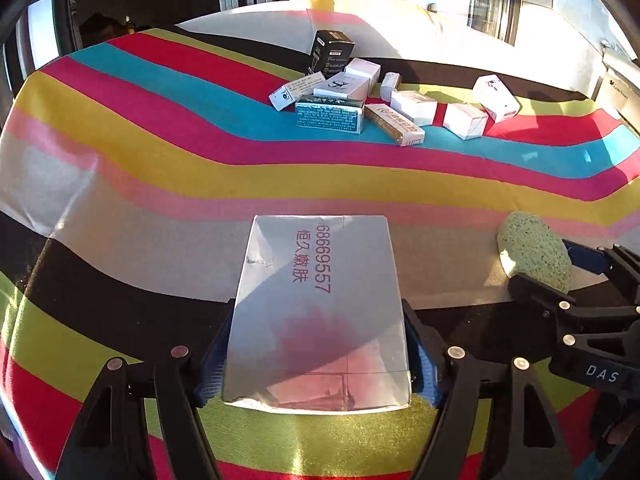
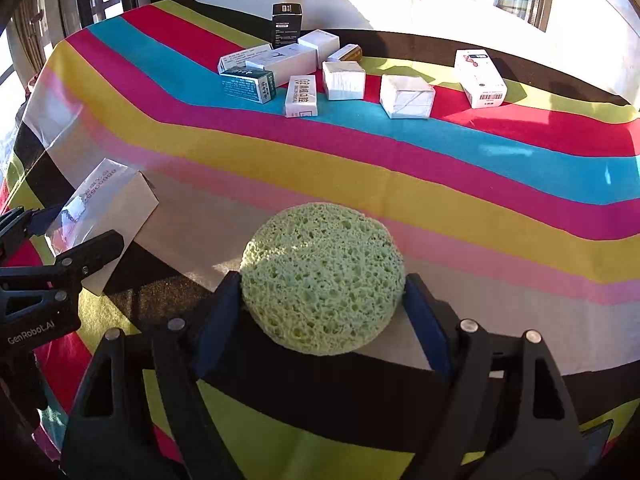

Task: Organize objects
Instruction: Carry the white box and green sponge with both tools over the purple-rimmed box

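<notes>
A flat silver box (image 1: 320,304) with red print sits between the blue pads of my left gripper (image 1: 318,356), which is shut on its near end just above the cloth. The right wrist view shows the same silver box (image 2: 108,204) at the far left in the left gripper (image 2: 68,236). My right gripper (image 2: 322,304) is shut on a round green sponge (image 2: 320,276), its pads pressing both sides. In the left wrist view the sponge (image 1: 532,248) and right gripper (image 1: 560,272) are at the right edge. Both grippers point down at the table.
A striped, many-coloured tablecloth (image 1: 160,152) covers the table. Several small cartons (image 1: 348,96) cluster at the far side, with an upright black box (image 2: 286,24) behind them and a white barcoded box (image 2: 480,78) lying apart to the right. Windows lie beyond.
</notes>
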Demonstrator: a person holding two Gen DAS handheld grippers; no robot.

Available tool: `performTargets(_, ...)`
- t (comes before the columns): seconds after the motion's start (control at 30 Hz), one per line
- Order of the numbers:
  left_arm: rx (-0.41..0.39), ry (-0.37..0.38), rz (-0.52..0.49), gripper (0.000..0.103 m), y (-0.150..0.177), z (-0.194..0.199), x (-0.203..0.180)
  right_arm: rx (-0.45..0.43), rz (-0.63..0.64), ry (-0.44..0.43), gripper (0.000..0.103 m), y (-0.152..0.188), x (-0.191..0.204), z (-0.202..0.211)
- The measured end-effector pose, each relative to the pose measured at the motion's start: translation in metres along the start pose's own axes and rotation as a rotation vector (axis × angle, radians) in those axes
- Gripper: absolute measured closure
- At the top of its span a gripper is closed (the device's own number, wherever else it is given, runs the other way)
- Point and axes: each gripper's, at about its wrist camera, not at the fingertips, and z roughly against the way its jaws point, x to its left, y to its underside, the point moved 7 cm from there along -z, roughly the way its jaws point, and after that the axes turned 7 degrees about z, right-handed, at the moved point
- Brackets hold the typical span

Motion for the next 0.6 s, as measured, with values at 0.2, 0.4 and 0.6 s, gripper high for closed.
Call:
performTargets(0.2, -0.031, 0.030, 0.059, 0.036, 0.003, 0.006, 0.009, -0.003, -0.001, 0.001, 0.021, 0.000, 0.000, 0.000)
performTargets(0.4, -0.027, -0.034, 0.043, 0.036, 0.002, 0.003, 0.007, -0.004, 0.001, 0.002, 0.021, 0.000, 0.000, 0.000)
performTargets(0.6, -0.031, -0.082, 0.067, 0.036, 0.009, 0.013, 0.012, 0.008, 0.000, 0.021, 0.021, 0.001, 0.000, 0.002)
